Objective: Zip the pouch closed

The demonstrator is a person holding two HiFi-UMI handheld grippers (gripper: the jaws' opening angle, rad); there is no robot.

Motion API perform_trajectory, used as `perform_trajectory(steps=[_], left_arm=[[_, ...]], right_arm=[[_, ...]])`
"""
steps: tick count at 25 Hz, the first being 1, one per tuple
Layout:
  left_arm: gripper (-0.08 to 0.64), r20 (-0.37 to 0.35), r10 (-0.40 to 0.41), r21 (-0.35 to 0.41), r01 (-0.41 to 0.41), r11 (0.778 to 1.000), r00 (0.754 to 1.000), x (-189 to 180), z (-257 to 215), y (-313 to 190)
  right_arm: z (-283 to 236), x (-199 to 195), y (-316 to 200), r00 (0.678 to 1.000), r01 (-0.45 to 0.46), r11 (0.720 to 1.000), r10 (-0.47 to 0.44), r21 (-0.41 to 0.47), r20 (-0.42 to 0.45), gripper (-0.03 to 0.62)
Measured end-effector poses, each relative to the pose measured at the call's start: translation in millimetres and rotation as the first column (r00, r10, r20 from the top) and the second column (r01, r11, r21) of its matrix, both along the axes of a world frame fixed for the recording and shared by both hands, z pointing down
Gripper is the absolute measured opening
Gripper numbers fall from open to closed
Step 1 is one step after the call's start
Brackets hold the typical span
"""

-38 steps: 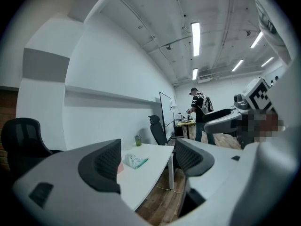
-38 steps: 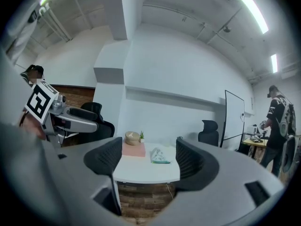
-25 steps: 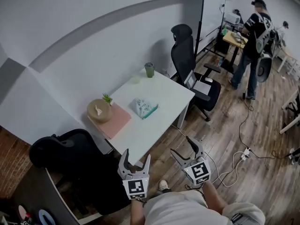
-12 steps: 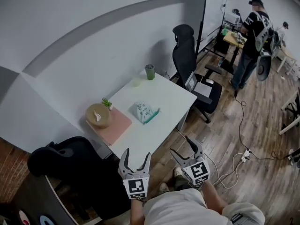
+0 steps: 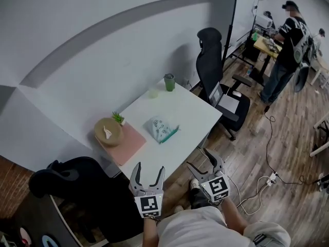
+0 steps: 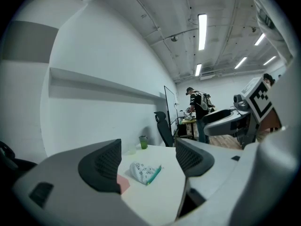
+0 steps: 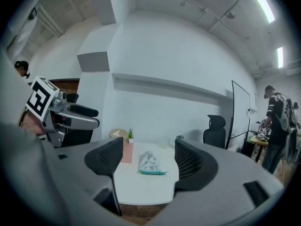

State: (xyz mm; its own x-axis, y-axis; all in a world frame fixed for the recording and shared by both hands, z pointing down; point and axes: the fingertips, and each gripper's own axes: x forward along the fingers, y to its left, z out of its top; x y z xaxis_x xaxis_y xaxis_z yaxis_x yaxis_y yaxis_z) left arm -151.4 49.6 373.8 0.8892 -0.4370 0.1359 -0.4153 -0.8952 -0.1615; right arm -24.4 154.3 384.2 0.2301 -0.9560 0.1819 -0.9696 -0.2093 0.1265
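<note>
White worktop (image 5: 190, 112) against the wall, black chair (image 5: 221, 81) at its far end. Pink mat (image 5: 131, 143) on the near left part; lying near the middle, just beside the mat, the pouch (image 5: 161, 128), teal edge facing right. Held low before the body, well short of the worktop: left tongs (image 5: 149, 170) and right tongs (image 5: 201, 159), side by side, aimed at the pouch, jaws spread wide, gripping nothing. Green cup (image 5: 169, 82) at the far corner.
</note>
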Motion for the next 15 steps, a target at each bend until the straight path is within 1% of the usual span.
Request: perform_trajectory(steps=[8,15], left_arm=[[0.345,0.007,-0.066,0.004,0.066,0.998,0.998,46,-7,-25],[0.345,0.017,-0.144,0.011,0.144,0.99,0.989,87,-9,-43]], right_arm=[[-2,51,-33,0.997,0.071,0.998,-0.071,-0.002,0.019,0.347],[-7,95,-64,0.987,0.156,0.988,-0.156,0.012,0.025,0.347]])
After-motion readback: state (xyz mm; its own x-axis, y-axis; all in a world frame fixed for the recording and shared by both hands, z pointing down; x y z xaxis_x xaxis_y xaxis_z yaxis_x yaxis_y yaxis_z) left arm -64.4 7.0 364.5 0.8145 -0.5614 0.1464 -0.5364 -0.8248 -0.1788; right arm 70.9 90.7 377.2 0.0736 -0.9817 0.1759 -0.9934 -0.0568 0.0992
